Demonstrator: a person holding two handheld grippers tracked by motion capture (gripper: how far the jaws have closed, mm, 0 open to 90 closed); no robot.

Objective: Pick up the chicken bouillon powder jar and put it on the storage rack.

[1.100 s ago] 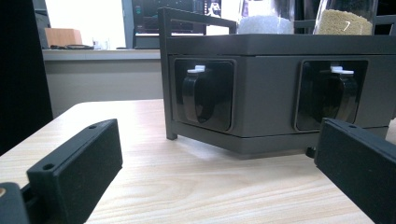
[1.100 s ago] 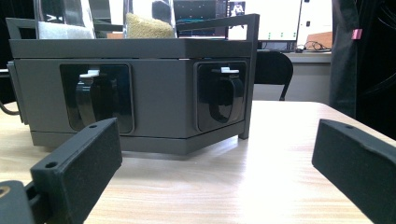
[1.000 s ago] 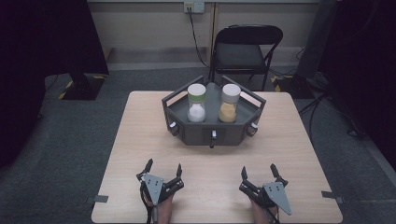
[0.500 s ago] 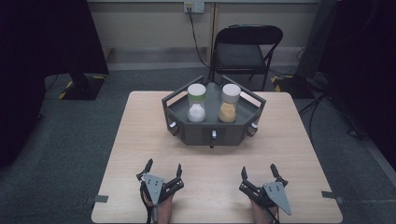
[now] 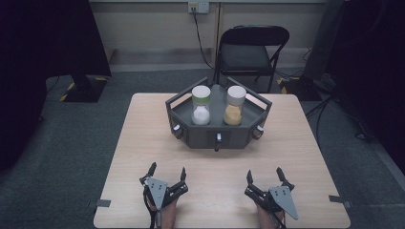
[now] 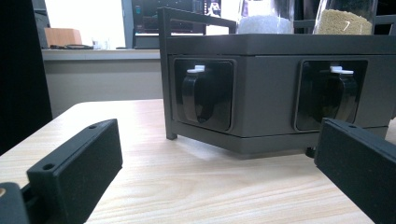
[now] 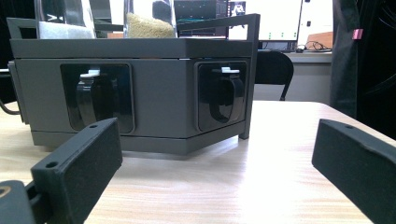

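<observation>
A dark grey six-sided stand (image 5: 200, 138) sits at the middle back of the wooden table (image 5: 143, 138). Two jars stand on it: a green-banded jar of white grains (image 5: 201, 107) on the left and a jar of yellow grains (image 5: 234, 107) on the right. Small black handles (image 5: 218, 139) sit in recesses on its side faces. My left gripper (image 5: 167, 169) rests open near the front edge, with nothing between its jaws. My right gripper (image 5: 264, 172) rests open beside it, likewise holding nothing. The left gripper view faces the stand (image 6: 271, 51) and two recessed handles (image 6: 198, 95). The right gripper view faces the stand (image 7: 163, 60) too.
A black folding chair (image 5: 253, 50) stands just behind the table. A cable (image 5: 200, 38) hangs from a wall socket. Dark equipment stands on the carpet at the far left and right. Bare tabletop lies between the grippers and the stand.
</observation>
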